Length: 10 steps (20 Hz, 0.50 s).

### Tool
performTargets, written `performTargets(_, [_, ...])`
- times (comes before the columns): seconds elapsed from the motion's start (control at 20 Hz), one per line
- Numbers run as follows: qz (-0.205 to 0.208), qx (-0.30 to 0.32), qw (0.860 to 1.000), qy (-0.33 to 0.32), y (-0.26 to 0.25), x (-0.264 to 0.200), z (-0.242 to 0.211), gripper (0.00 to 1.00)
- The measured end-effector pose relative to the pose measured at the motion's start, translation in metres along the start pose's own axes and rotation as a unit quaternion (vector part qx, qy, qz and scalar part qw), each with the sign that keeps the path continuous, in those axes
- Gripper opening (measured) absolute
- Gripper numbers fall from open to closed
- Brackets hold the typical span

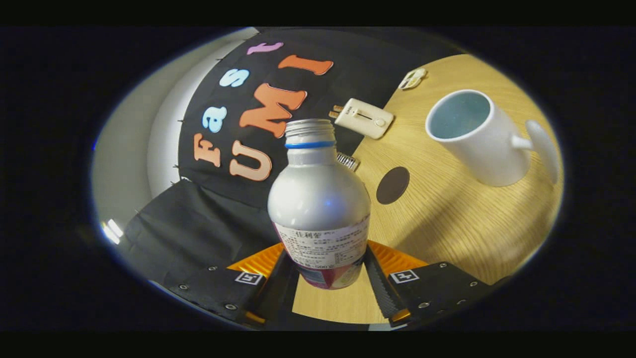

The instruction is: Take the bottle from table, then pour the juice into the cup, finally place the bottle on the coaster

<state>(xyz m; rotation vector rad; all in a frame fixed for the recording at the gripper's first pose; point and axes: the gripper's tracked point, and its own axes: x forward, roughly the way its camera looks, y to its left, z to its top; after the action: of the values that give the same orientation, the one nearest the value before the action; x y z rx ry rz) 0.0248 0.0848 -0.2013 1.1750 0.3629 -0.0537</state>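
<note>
Gripper (328, 278) fingers clamp both sides of the smooth silver bottle (320, 204), uncapped.
Beyond it: round dark coaster (393, 185), then glossy white cup (479, 136) on woodgrain table (447, 223).

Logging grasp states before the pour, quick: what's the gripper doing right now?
Gripper: closed on the silver bottle, one finger pressing each side of its lower body, bottle lifted and tilted above the table.

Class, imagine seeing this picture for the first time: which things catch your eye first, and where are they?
The silver bottle stands out first, uncapped and clamped between the gripper's two fingers. Beyond it on the wooden table sits a white cup, with a dark round coaster between bottle and cup.
</note>
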Motion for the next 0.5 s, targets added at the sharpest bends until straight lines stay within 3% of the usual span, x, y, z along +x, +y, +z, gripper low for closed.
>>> performTargets(0.5, [0.0,0.101,0.995,0.005,-0.012,-0.001,0.007,0.77])
